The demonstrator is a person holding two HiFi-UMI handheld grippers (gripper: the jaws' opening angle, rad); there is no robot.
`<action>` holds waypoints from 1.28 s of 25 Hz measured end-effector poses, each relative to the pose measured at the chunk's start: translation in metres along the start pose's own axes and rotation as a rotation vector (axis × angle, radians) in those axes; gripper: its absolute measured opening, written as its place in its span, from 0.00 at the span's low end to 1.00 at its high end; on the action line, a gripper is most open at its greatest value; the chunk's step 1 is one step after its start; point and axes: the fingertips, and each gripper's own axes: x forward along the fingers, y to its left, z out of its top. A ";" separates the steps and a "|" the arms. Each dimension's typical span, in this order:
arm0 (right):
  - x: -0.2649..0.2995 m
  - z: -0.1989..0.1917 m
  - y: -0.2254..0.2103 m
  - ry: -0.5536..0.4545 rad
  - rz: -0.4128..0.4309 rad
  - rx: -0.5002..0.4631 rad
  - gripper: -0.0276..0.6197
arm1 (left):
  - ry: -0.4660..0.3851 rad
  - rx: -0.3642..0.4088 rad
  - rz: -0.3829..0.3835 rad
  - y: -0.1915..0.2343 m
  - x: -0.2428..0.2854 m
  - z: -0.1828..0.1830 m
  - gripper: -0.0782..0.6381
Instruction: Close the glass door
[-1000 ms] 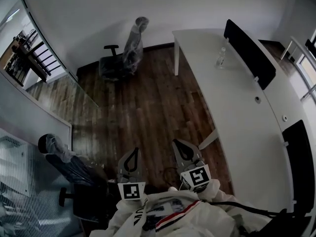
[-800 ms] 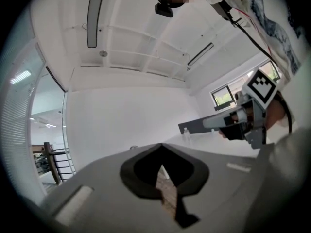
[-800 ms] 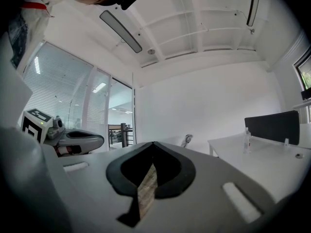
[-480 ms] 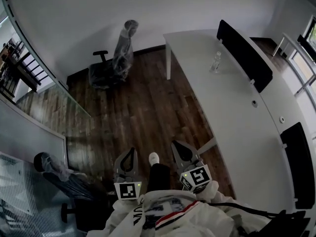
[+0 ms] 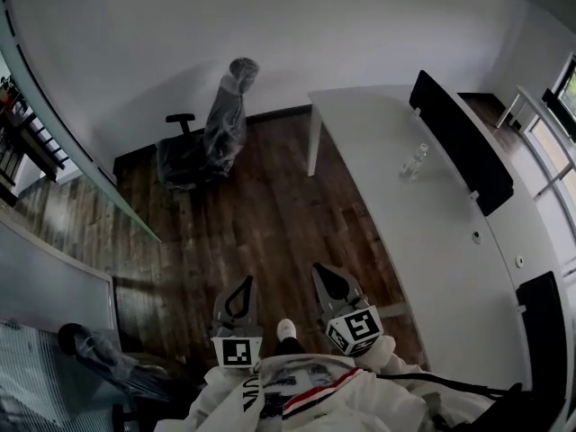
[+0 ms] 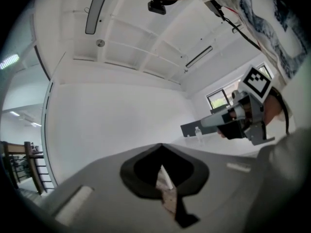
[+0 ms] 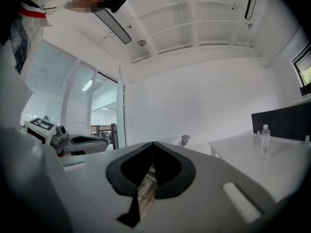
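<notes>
The glass door (image 5: 112, 192) stands open at the left of the head view, its free edge slanting over the dark wood floor. In the right gripper view the glass door (image 7: 120, 111) shows as a tall upright pane left of centre, some way off. Both grippers are held low and close to the person's body, side by side, pointing out over the floor and away from the door. My left gripper (image 5: 247, 282) (image 6: 162, 145) has its jaws together with nothing in them. My right gripper (image 5: 318, 268) (image 7: 153, 143) is also shut and empty.
A long white desk (image 5: 432, 241) with black dividers (image 5: 459, 142) and a water bottle (image 5: 412, 163) runs along the right. A plastic-wrapped office chair (image 5: 211, 133) stands by the far wall. Another wrapped chair (image 5: 103, 356) sits at lower left beside the blinds. A shoe (image 5: 286, 329) shows between the grippers.
The person has walked forward: the lower-left chair slid toward the bottom edge, the door edge drew nearer on the left. Both grippers kept their place before the body, still shut.
</notes>
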 end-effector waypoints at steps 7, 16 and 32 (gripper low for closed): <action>0.068 -0.011 -0.012 0.038 0.008 0.000 0.05 | 0.060 -0.075 0.004 0.044 0.041 -0.035 0.11; 0.118 -0.025 -0.035 0.064 -0.029 0.007 0.05 | 0.071 -0.076 -0.016 0.072 0.085 -0.056 0.11; 0.215 -0.052 -0.124 0.106 -0.030 0.054 0.05 | 0.157 -0.172 0.046 0.111 0.185 -0.124 0.10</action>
